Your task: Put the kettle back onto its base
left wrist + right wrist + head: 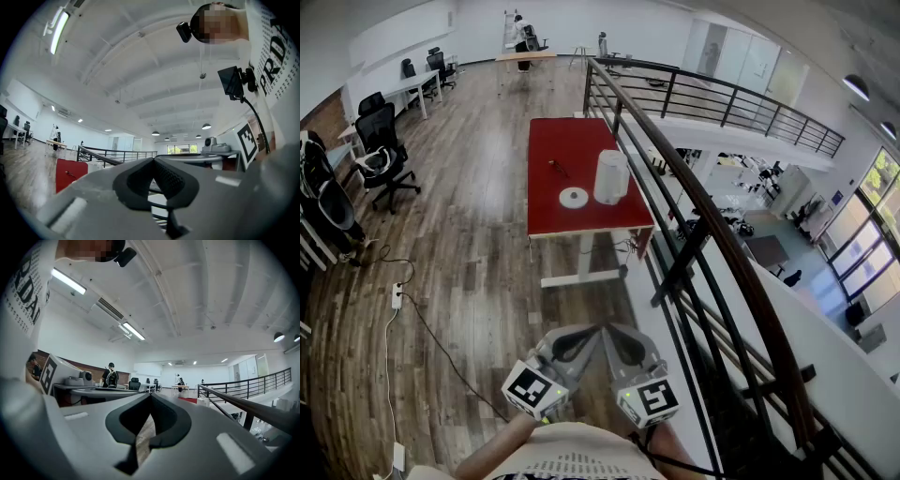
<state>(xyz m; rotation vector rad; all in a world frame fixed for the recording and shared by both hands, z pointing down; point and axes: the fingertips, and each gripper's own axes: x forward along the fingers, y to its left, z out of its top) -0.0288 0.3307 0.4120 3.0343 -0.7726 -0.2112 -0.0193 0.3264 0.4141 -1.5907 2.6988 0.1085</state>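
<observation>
Brown wood-plank floor fills an open office level. A black metal railing with a dark wooden handrail runs along its right edge, above a lower storey.

Black office chairs stand by desks at the left wall.

A rectangular red-topped counter on a white frame stands against the railing, near the middle of the head view. On its near end stands the white plastic kettle, upright, off its stand. The round white base lies flat just to the kettle's left; a narrow strip of red shows between the two. A small dark object lies further back on the counter, too small to identify.

A white power strip lies on the floor at the left, with a black cable trailing from it.

Both grippers are at the bottom of the head view, close to the person's body and well apart from the counter.
- The left gripper is grey, with a marker cube at its rear. In its own view its jaws are pressed together at the tips, with nothing between them.
- The right gripper sits beside it, and the two noses nearly meet. Its jaws are likewise together and hold nothing; only floor shows through the gap behind the tips.
</observation>
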